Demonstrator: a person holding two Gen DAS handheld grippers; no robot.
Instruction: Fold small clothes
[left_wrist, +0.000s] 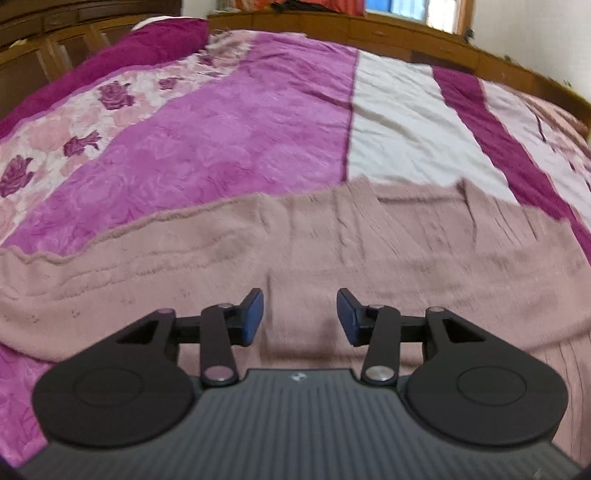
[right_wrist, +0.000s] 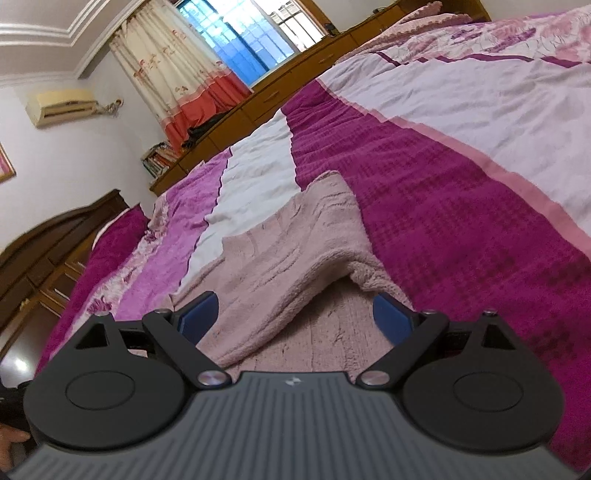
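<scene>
A dusty pink knitted garment (left_wrist: 332, 251) lies spread on the bed, its far edge folded over in places. My left gripper (left_wrist: 300, 317) hovers just above its near part, jaws open and empty. In the right wrist view the same pink garment (right_wrist: 295, 266) has one part lifted into a raised fold. My right gripper (right_wrist: 295, 325) is low over the bed with jaws wide open on either side of that fold's near end; nothing is clamped.
The bed is covered by a purple, pink and white patterned bedspread (left_wrist: 229, 125) (right_wrist: 461, 192). A wooden headboard and cabinets (left_wrist: 369, 29) run along the far edge. A dark wooden wardrobe (right_wrist: 44, 258), curtains and a window (right_wrist: 236, 40) stand beyond.
</scene>
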